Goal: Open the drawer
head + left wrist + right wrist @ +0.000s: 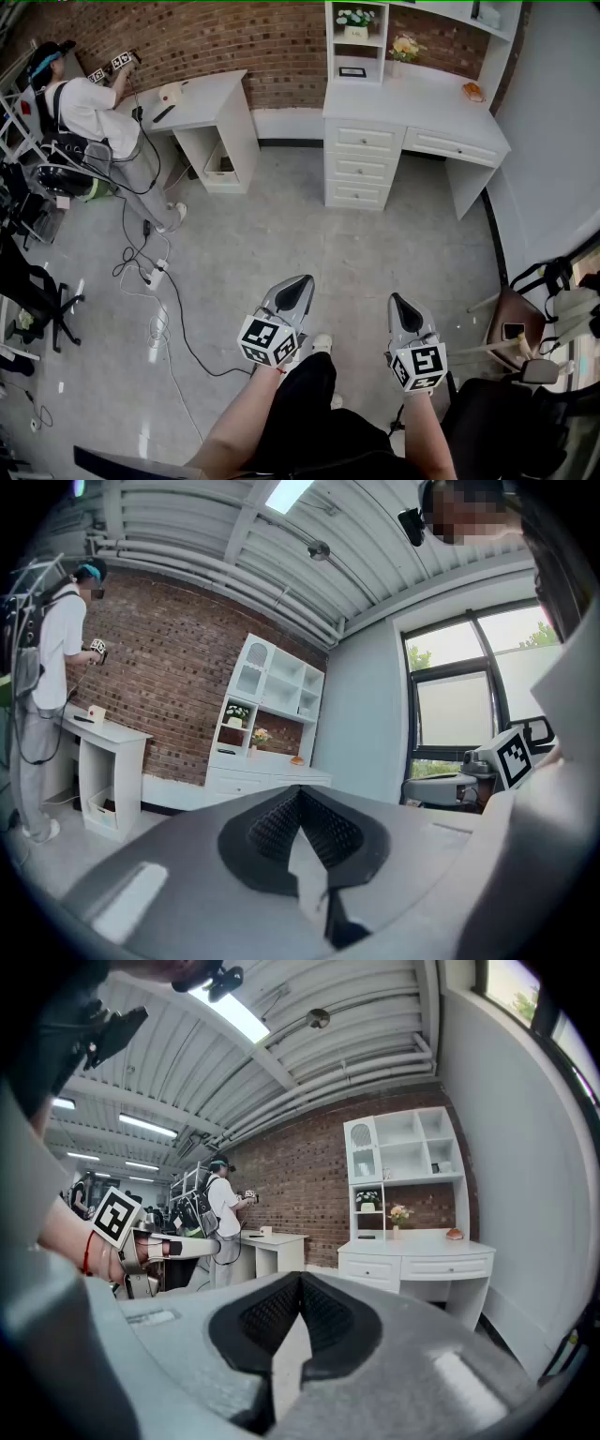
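Both tools are low in the head view, well apart from the furniture. Left tool (pixel 298 283) is at lower centre with its grey jaws together and nothing between them. In the left gripper view the black ribbed pads (pixel 267 822) meet at the tip. Right tool (pixel 397 302) is just right of it and apart from it, jaws also fully together and empty. The right gripper view shows its pads (pixel 262 1316) closed the same way. The target is on the white bench with a hutch shelf unit (pixel 422 98), against the red brick wall (pixel 234 37) at upper centre-right of the head view. A stack of three white drawers (pixel 362 167) sits under the bench's left end, with one wider white drawer (pixel 457 147) to the right of the stack. All fronts are flush, none pulled out. The same bench shows left of centre in the left gripper view and right of centre in the right gripper view. Grey floor (pixel 309 234) lies between the tools and the bench. On the benchtop are a small orange object (pixel 473 91) at the right end and a pot of yellow flowers (pixel 405 47) near the back. At upper left a person in a white shirt (pixel 89 108) stands at a smaller white bench (pixel 202 101), with black cables (pixel 159 291) trailing on the floor below.
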Demonstrator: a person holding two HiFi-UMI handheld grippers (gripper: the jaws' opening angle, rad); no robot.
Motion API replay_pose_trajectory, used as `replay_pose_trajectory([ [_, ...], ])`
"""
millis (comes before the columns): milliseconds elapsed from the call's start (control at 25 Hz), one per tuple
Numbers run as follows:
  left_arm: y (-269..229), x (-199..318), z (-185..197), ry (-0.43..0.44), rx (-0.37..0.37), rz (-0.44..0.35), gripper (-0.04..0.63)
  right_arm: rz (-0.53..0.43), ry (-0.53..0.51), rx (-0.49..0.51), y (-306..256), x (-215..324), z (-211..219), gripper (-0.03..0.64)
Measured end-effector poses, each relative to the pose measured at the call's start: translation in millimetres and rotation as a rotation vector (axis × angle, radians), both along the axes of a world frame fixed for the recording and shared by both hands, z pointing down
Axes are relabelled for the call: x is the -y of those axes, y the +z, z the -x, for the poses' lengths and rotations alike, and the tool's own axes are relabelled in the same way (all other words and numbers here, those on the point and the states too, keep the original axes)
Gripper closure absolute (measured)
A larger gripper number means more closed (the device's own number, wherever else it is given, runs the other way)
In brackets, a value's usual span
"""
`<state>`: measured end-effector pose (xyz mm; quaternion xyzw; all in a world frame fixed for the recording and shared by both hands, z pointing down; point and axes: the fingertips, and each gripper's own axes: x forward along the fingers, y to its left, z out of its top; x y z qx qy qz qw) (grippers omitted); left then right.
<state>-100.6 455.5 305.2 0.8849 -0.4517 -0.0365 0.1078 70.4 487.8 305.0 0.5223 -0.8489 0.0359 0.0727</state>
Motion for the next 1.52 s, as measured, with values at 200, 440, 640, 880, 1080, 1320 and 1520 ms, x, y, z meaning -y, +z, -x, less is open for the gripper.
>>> replay_pose_trajectory([
  [200,0,54,-3,-0.012,-0.007,0.002,0.592,-0.001,0.009,0.0,0,50,-6,0.615],
  [440,0,115,-9,0.004,-0.008,0.005,0.592,0.012,0.023,-0.012,2,107,-9,0.615],
  [640,2,163,-10,0.008,-0.009,0.012,0.592,0.027,0.03,-0.013,5,152,-9,0.615],
  [880,14,200,-4,0.009,-0.007,0.025,0.592,0.045,0.045,-0.001,20,190,-6,0.615],
  [1080,14,227,6,0.015,0.001,0.031,0.592,0.048,0.06,0.028,18,220,1,0.615],
  [1320,17,249,7,0.02,-0.005,0.039,0.592,0.072,0.081,0.063,22,243,2,0.615],
  [1520,20,268,-5,0.03,-0.017,0.042,0.592,0.081,0.078,0.055,24,263,-2,0.615],
])
